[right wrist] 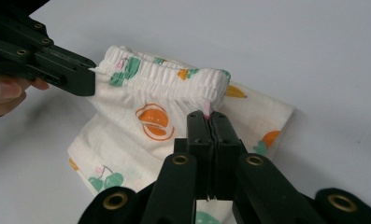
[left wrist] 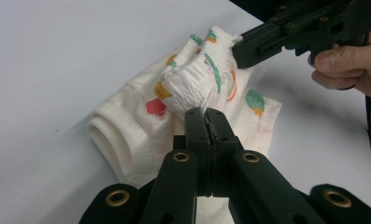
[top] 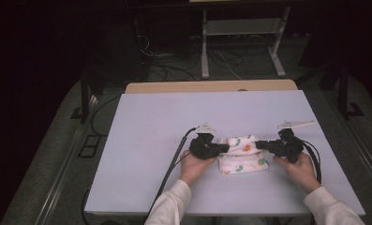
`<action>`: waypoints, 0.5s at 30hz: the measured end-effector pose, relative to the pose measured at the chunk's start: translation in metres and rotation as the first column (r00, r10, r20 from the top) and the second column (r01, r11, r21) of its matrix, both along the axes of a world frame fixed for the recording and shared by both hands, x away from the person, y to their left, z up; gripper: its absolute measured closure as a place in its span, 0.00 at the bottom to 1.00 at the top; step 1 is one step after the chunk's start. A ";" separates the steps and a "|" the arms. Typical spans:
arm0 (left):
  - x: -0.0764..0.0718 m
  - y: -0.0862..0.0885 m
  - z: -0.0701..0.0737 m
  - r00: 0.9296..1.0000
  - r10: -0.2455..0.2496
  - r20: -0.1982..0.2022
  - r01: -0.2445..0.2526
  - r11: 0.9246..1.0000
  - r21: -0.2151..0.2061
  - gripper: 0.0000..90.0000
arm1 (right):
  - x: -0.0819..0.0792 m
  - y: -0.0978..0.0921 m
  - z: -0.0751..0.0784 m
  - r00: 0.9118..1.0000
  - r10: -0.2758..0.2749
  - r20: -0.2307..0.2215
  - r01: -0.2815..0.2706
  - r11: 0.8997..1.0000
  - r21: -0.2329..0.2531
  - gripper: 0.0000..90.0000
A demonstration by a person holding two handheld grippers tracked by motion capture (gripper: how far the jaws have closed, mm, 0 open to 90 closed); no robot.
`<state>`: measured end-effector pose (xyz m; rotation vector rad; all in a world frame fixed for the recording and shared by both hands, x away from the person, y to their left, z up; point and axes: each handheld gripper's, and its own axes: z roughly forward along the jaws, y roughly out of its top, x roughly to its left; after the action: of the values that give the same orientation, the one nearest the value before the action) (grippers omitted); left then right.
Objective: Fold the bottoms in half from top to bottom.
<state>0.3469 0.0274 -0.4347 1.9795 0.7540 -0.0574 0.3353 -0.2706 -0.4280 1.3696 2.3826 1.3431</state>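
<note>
- left gripper [top: 222,148]: jaws pinched tight on the left end of the little printed shorts' [top: 242,154] elastic waistband
- shorts sit near the front middle of the white table [top: 151,140], waistband lifted between both grippers
- right gripper [top: 262,145]: clamped on the other end
- risk imo: pull unevenly and the stretchy band slips out
- no containers around

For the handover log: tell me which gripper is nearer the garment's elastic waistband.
Neither: both grip it. The left gripper pinches the waistband at its left end, the right gripper at its right end.
</note>
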 end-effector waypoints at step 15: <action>-0.006 -0.005 -0.008 0.999 -0.052 -0.005 0.052 0.998 0.031 0.98 | -0.006 -0.002 -0.007 0.998 0.007 -0.057 -0.008 1.000 -0.010 0.95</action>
<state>0.3413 0.0225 -0.4423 2.0290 0.7103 -0.0810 0.3296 -0.2724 -0.4346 1.4169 2.4291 1.3095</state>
